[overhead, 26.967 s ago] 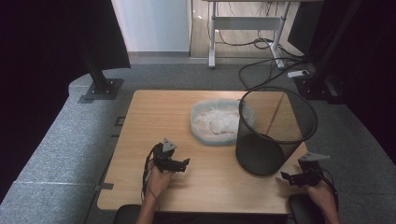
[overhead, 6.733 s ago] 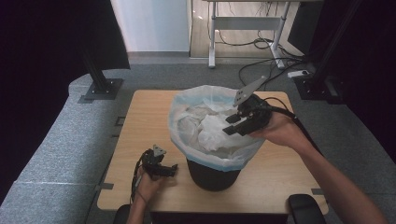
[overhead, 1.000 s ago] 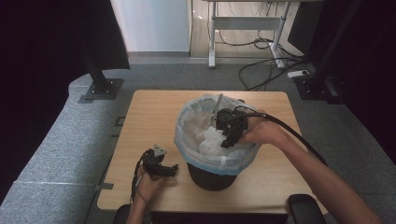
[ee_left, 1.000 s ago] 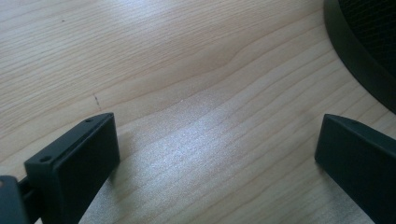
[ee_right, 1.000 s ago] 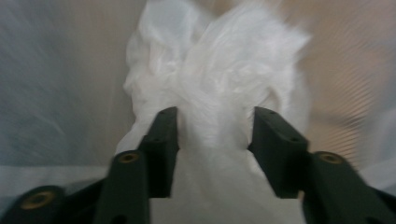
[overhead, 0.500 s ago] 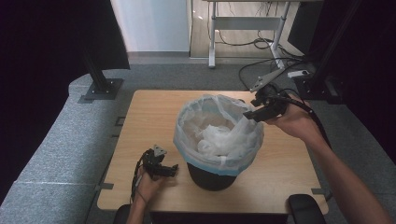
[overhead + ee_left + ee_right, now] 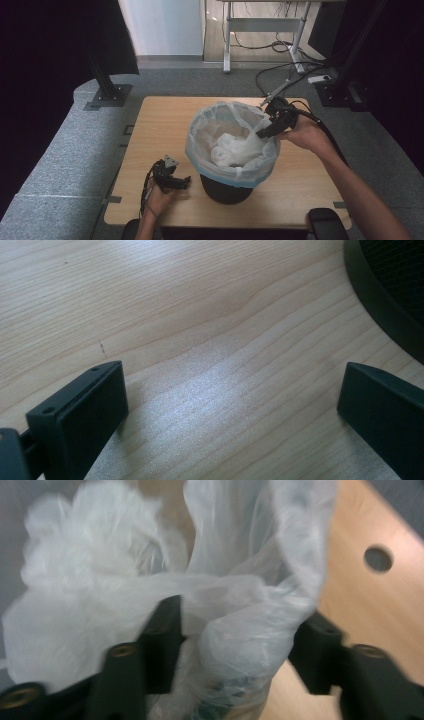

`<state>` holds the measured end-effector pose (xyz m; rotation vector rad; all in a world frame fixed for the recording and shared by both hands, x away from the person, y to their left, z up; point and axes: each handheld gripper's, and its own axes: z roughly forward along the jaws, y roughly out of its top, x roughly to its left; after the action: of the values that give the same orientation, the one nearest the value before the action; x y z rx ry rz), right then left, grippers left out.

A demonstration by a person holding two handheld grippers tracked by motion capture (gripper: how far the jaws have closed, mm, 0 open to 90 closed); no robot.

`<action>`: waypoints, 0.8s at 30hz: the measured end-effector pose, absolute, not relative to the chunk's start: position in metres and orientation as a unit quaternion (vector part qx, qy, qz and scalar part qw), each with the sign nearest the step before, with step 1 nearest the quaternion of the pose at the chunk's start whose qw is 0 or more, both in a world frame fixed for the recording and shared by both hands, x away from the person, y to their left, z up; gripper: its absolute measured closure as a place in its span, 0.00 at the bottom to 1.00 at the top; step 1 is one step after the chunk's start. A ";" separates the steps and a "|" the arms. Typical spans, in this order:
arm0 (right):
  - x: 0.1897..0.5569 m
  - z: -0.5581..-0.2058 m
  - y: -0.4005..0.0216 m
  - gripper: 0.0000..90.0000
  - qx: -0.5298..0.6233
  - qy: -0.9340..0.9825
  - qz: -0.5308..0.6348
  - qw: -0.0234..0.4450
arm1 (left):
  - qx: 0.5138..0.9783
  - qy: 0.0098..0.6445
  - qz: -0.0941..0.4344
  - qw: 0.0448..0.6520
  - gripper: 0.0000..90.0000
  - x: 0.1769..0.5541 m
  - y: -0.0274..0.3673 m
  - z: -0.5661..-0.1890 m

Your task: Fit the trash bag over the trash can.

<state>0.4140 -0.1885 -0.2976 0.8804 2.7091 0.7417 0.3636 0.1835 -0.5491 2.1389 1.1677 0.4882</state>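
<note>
A grey carpeted floor [image 7: 65, 150] surrounds the wooden bench [image 7: 150, 130] in the middle of the high view, with desk legs and cables at the upper right of the frame. The black mesh bin [image 7: 225, 186] stands at the centre of the bench, and a white plastic bag [image 7: 235, 150] is draped into it, its rim folded down over the bin's edge along the lower side and bunched in crumpled folds inside.

The step in hand looks like lining the bin: spreading the bag's mouth over the rim. At the right of the bin, the right gripper [image 7: 270, 127] meets the bag's edge; in the right gripper view the thin, see-through film [image 7: 250, 630] lies between its fingers [image 7: 162, 630], which have just been opening and stand apart, not pressing it. The next move likely calls for closing on that edge and pulling it outward and down over the rim, gently, since the film looks flimsy.

The left gripper [image 7: 172, 177] rests low on the bench at the lower left, fingers [image 7: 80, 415] wide apart over bare wood, the bin's base [image 7: 380, 295] at the upper right of its view.
</note>
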 end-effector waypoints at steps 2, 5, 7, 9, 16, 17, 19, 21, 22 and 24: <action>0.411 -0.290 -0.191 0.36 0.284 0.912 0.275 0.113 | 0.814 0.445 0.186 0.323 0.00 0.364 0.183 -0.549; 0.409 -0.278 -0.195 0.26 0.278 0.902 0.306 0.125 | 0.815 0.445 0.186 0.322 0.00 0.364 0.183 -0.549; 0.408 -0.271 -0.200 0.18 0.276 0.895 0.324 0.131 | 0.814 0.445 0.186 0.323 0.00 0.364 0.183 -0.549; 0.406 -0.266 -0.206 0.15 0.276 0.888 0.342 0.133 | 0.814 0.445 0.186 0.323 0.00 0.364 0.183 -0.549; 0.399 -0.260 -0.236 0.02 0.258 0.878 0.371 0.159 | 0.814 0.445 0.186 0.323 0.00 0.364 0.183 -0.549; 0.398 -0.261 -0.240 0.02 0.254 0.878 0.373 0.161 | 0.814 0.445 0.186 0.323 0.00 0.364 0.183 -0.549; 0.397 -0.264 -0.250 0.02 0.253 0.876 0.378 0.162 | 0.814 0.445 0.186 0.323 0.00 0.364 0.183 -0.549; 0.396 -0.267 -0.257 0.02 0.251 0.874 0.382 0.162 | 0.814 0.445 0.186 0.323 0.00 0.364 0.183 -0.549; 0.396 -0.270 -0.261 0.02 0.252 0.874 0.383 0.163 | 0.814 0.445 0.186 0.323 0.00 0.363 0.183 -0.549; 0.395 -0.272 -0.266 0.02 0.251 0.873 0.385 0.163 | 0.815 0.444 0.186 0.323 0.00 0.364 0.183 -0.549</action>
<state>0.3955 -0.2656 -0.2722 0.7168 2.4906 1.0973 0.3635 0.1833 -0.5492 2.1385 1.1666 0.4874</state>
